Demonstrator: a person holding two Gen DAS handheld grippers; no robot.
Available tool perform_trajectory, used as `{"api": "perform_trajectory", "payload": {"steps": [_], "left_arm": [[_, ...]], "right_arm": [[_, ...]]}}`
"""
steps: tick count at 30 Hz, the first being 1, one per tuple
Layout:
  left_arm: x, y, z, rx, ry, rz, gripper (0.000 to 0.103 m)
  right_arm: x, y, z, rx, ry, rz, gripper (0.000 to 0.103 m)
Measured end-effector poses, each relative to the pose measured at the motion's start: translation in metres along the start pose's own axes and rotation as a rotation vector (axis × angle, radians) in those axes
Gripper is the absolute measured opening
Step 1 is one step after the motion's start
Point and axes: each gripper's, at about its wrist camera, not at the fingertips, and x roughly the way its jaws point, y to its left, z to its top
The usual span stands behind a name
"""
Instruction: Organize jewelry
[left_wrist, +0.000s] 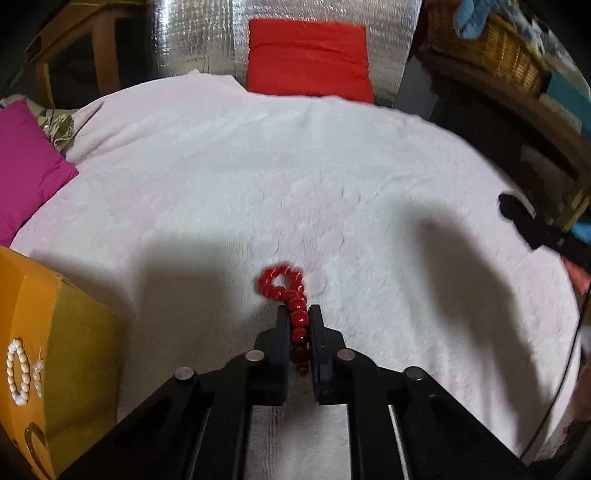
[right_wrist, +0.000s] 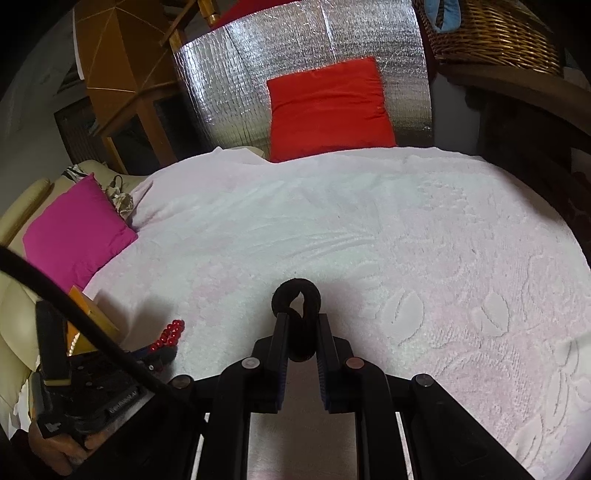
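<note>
Left gripper (left_wrist: 298, 325), we find, is clenched on a red bead bracelet (left_wrist: 291, 306) whose free loop rests on the white cover (left_wrist: 258, 166) at 12 o'clock from its tips. Right gripper (right_wrist: 301, 328) grasps a black hair tie (right_wrist: 295, 295). Pearl bracelet (left_wrist: 16, 373) lies on the orange box (left_wrist: 33, 295) at 9 o'clock.

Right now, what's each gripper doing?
Left gripper: shut on the red bead bracelet.
Right gripper: shut on the black hair tie.

Wide open white blanket (right_wrist: 369, 229) ahead and to the right, free for passing. Blocked at near left by an orange box (left_wrist: 40, 295), farther left by a magenta cushion (right_wrist: 74, 229), at the back by a red cushion (right_wrist: 328, 110).
</note>
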Motion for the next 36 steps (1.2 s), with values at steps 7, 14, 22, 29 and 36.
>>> {"api": "perform_trajectory", "payload": {"steps": [7, 14, 22, 29, 36], "left_arm": [[-0.057, -0.009, 0.001, -0.025, -0.136, -0.056, 0.01], [-0.119, -0.008, -0.011, -0.065, -0.269, -0.029, 0.01], [-0.187, 0.033, -0.047, -0.14, -0.336, 0.131, 0.01], [-0.243, 0.104, -0.095, -0.215, -0.326, 0.316, 0.01], [-0.246, 0.151, -0.132, -0.294, -0.277, 0.457, 0.01]], "right_arm": [[-0.01, 0.017, 0.0, -0.028, -0.033, 0.053, 0.015], [-0.02, 0.052, -0.002, -0.059, -0.065, 0.115, 0.015], [-0.03, 0.114, -0.009, -0.066, -0.093, 0.258, 0.015], [-0.021, 0.193, -0.035, -0.107, -0.036, 0.431, 0.015], [-0.008, 0.27, -0.076, -0.289, 0.038, 0.511, 0.015]]}}
